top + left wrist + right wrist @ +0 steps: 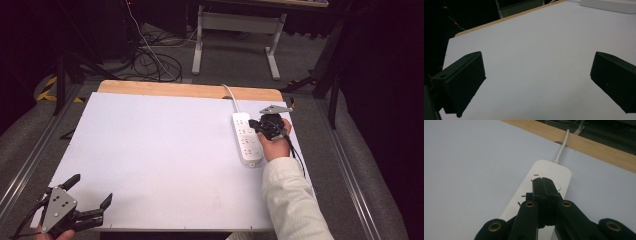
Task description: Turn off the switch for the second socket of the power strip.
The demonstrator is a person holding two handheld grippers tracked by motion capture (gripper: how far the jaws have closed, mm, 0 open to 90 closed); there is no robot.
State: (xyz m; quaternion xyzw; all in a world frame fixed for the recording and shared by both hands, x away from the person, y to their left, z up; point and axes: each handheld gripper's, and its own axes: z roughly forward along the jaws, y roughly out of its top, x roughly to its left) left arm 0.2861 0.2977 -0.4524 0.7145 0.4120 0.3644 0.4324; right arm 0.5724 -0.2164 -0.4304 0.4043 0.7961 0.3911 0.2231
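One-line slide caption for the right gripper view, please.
Right gripper, jaws shut, poised over the white power strip near its round button, cord trailing off the table.

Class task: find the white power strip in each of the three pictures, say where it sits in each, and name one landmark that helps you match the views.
High view: power strip at table's right side, under the right gripper.
Left gripper view: top right corner.
Right gripper view: centre, behind the shut jaws.
Shared landmark: the table's wooden far edge.
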